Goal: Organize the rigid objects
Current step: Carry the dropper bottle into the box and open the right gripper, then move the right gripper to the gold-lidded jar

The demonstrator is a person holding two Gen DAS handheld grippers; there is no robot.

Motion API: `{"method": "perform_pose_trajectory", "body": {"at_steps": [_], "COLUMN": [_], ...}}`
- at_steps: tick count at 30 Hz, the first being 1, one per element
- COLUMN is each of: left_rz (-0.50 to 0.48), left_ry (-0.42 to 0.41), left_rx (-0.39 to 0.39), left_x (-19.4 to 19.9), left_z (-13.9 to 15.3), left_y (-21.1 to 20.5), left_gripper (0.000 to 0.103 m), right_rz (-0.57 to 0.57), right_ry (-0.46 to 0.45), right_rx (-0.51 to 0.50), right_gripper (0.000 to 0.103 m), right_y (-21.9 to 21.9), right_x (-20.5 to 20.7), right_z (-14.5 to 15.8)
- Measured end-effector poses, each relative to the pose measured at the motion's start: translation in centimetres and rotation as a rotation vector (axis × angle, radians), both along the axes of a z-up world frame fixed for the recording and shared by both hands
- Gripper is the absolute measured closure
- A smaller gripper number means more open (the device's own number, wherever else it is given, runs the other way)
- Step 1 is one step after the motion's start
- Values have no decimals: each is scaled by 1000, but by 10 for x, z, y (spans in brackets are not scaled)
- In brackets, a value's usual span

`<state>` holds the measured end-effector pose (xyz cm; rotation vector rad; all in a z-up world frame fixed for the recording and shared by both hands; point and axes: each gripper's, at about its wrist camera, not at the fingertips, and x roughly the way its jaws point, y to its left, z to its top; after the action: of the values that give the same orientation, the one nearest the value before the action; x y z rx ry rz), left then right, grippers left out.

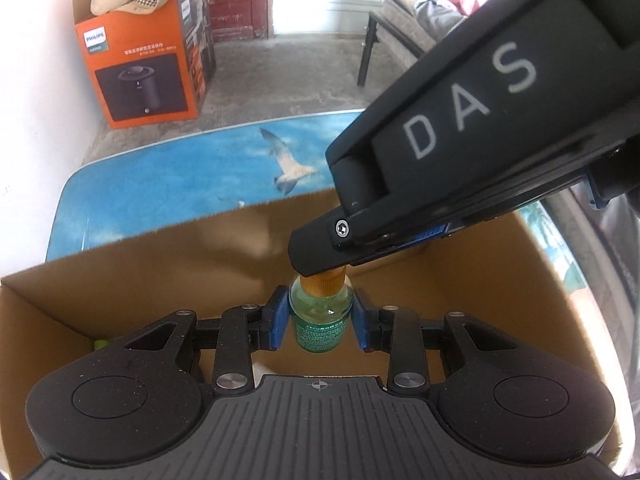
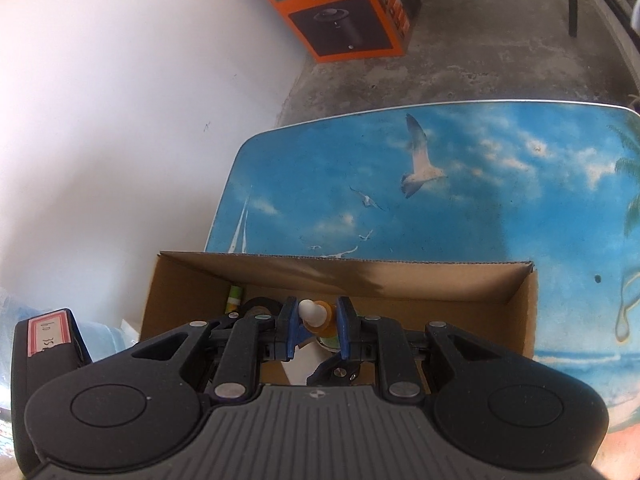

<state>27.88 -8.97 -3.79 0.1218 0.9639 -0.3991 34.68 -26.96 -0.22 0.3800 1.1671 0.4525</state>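
Note:
A small green glass bottle (image 1: pixel 318 320) with an orange collar (image 1: pixel 322 284) hangs upright over the open cardboard box (image 1: pixel 120 264). My left gripper (image 1: pixel 319 316) is shut on its body, a blue pad on each side. My right gripper (image 1: pixel 322 270) comes down from the upper right and covers the bottle's top. In the right wrist view that gripper (image 2: pixel 318 316) is shut on the bottle's white bulb top (image 2: pixel 310 312), with the orange collar (image 2: pixel 326 322) just below. The box (image 2: pixel 440 280) lies under both grippers.
The box stands on a table (image 2: pixel 480 184) printed with blue sky and gulls. Inside it lie a yellow-green stick (image 2: pixel 235 296) and a dark ring (image 2: pixel 260 303). An orange Philips carton (image 1: pixel 148 64) and a black-framed bench (image 1: pixel 372 40) stand on the concrete floor. A white wall (image 2: pixel 120 120) runs along the left.

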Motion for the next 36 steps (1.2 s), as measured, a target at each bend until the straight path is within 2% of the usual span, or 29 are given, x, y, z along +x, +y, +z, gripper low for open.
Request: {"method": "perform_pose_trajectory", "body": {"at_steps": [3,6,8,10,15,18,21,23,25,26,30,32,36], "left_rz": [-6,-8,-6,3,26,38,60,77,94,106,165,204,293], "left_ry": [8,-18,-27,-37,-53,-60,-71,-90,-111,-121,-117,-109,-85], "left_rx": [10,-4,-6,0,-11,-26,-43,-58,-65,-71,-97,-106,-107], "left_x": [0,-4,-6,-9,-14,-24,-38,-52,-69,-79,-110,-132,-168], "left_z": [-1,3,7,12,24,40,60,77,94,102,122,127,120], "left_y": [1,4,5,6,9,12,17,23,28,31,49,57,73], "left_gripper": [70,67,57,51,43,40,35,33,28,25,18,13,11], "right_rz": [1,7,10,7,-17,-44,-67,-77,-99,-108,-150,-162,-155], "right_ry": [15,21,23,22,-12,-43,-85,-122,-155,-176,-208,-195,-121], "right_rx": [-17,-23,-26,-27,-7,16,30,41,42,38,29,38,52], "right_gripper": [82,81,80,80,80,80,79,73,51,49,49,49,49], "right_y": [3,5,7,6,-2,-13,-23,-31,-39,-42,-55,-60,-59], "right_x": [0,-1,-2,-3,-10,-24,-52,-78,-106,-121,-172,-192,-220], "right_z": [-6,-8,-7,-5,12,32,58,76,93,100,117,117,101]}}
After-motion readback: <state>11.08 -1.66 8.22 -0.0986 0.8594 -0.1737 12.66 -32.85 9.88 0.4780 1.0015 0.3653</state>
